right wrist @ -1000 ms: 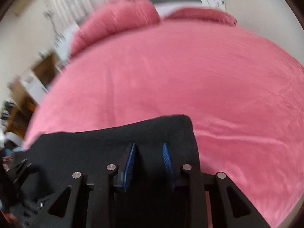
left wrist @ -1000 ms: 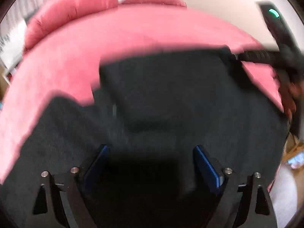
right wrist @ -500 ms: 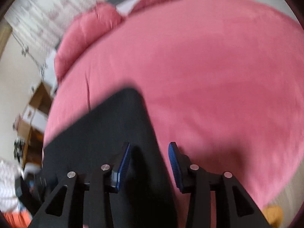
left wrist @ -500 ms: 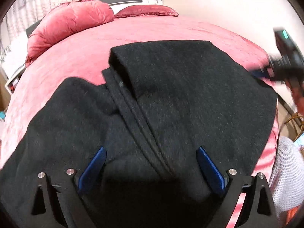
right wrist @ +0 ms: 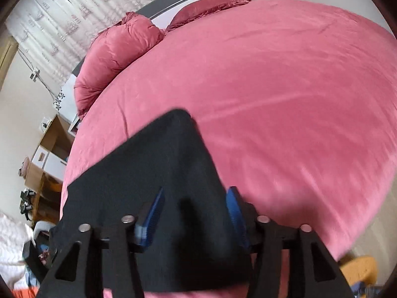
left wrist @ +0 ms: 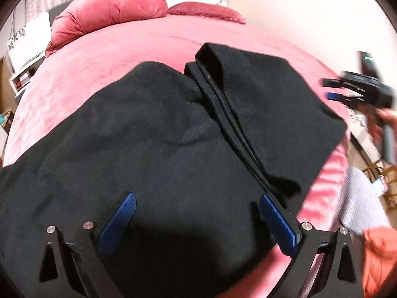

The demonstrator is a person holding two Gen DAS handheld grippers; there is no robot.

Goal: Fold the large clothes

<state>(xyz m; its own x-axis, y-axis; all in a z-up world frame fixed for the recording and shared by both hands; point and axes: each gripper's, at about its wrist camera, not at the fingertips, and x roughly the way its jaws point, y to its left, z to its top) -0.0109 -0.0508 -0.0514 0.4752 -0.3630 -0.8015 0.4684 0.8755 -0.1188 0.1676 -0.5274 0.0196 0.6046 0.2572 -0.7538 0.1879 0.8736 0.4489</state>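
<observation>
My left gripper (left wrist: 196, 213) hangs just above the black garment (left wrist: 153, 134), its blue fingers (left wrist: 119, 221) spread wide and opening a touch more, with cloth below them but nothing pinched. My right gripper (right wrist: 196, 206) sits over the garment's near right corner, its fingers (right wrist: 152, 211) parting about halfway and opening; the black cloth (right wrist: 161, 173) lies between them, loose, not pressed by the pads. The garment lies spread flat on the pink bed (left wrist: 124, 49), one panel folded over so that a doubled edge (left wrist: 230, 124) runs diagonally from near my left gripper up toward the far side. In the left wrist view my right gripper (left wrist: 357, 92) shows blurred at the right edge, beside the bed. Beyond the garment the pink cover stretches bare to a plump red pillow (left wrist: 106, 12) and a flatter pillow (left wrist: 206, 12) against the headboard (right wrist: 171, 0), with patterned curtains (right wrist: 62, 17) behind.
</observation>
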